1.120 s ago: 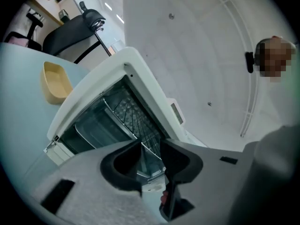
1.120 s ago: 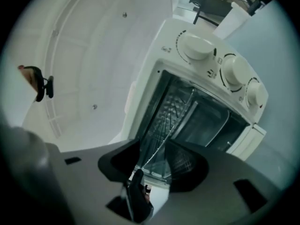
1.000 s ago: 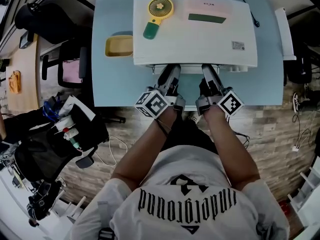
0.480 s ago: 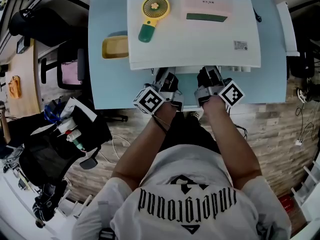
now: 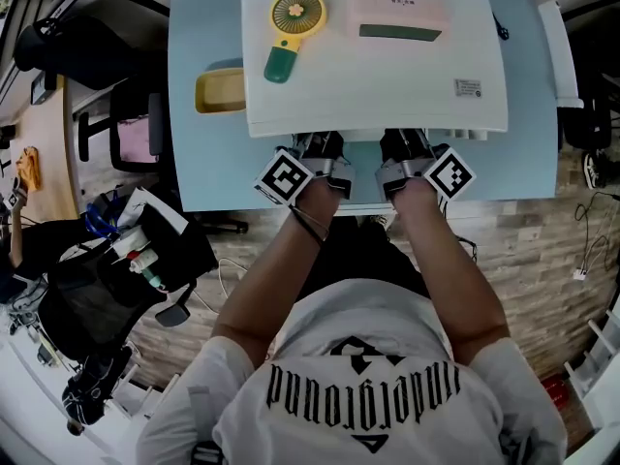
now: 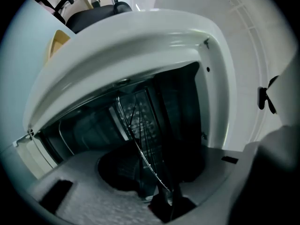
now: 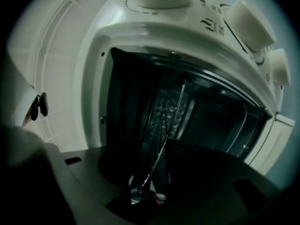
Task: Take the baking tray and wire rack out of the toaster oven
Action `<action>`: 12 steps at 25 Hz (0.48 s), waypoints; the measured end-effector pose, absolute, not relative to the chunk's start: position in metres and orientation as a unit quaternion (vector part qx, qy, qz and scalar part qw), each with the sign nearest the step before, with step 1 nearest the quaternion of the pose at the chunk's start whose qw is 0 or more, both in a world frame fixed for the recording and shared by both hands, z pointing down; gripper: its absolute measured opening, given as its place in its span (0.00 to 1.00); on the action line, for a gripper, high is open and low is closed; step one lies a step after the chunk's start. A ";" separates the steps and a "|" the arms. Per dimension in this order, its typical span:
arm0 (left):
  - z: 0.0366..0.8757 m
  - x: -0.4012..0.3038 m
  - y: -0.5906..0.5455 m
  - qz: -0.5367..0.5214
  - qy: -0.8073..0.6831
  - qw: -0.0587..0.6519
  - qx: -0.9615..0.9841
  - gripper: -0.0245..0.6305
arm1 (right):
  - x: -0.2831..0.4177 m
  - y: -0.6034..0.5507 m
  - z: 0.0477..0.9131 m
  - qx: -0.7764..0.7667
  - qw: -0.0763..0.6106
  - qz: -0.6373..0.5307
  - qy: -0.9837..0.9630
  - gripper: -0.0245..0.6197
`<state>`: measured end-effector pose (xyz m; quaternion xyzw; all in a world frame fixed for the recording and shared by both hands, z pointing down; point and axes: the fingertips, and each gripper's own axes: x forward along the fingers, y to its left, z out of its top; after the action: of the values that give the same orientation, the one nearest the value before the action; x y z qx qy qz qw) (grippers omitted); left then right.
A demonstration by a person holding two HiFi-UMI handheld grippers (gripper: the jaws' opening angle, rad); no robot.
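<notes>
The white toaster oven [image 5: 373,56] stands on the pale blue table [image 5: 208,163], and its dark open cavity fills both gripper views. My left gripper [image 5: 320,148] and right gripper [image 5: 407,146] reach level into its front side by side. The wire rack [image 6: 140,125] appears edge-on because the gripper is rolled. Its front wire runs between the jaws of the left gripper [image 6: 164,200], which have just been opening. The rack [image 7: 168,116] also runs between the jaws of the right gripper [image 7: 138,196], which have just been closing. Neither gripper's pads visibly press on it. I cannot pick out the baking tray in the dark.
A yellow and green hand fan [image 5: 291,22] and a pink flat box [image 5: 397,13] lie on top of the oven. A yellow dish [image 5: 218,90] sits on the table to the oven's left. Oven knobs [image 7: 248,18] show at the right. A chair [image 5: 126,134] and a bag [image 5: 107,279] stand at the left.
Both grippers have moved forward toward the oven, so their tips now lie under its front edge. The marker cubes sit closer to the oven than before.
</notes>
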<state>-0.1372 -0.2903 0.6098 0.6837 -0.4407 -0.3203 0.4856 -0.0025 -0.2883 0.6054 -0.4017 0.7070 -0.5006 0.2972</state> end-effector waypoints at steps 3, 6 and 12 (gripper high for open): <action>0.613 -0.138 -0.291 -0.318 -0.445 0.486 0.682 0.26 | -0.001 -0.290 0.602 -0.402 0.301 -0.495 0.709 0.28; 0.615 -0.137 -0.289 -0.315 -0.448 0.485 0.682 0.17 | 0.000 -0.291 0.603 -0.403 0.301 -0.498 0.707 0.22; 0.618 -0.137 -0.288 -0.314 -0.456 0.490 0.673 0.08 | 0.004 -0.291 0.609 -0.413 0.292 -0.499 0.704 0.05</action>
<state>-0.1370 -0.2883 0.6181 0.6729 -0.4559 -0.3144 0.4904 0.0041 -0.2911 0.6089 -0.4125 0.7039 -0.4992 0.2919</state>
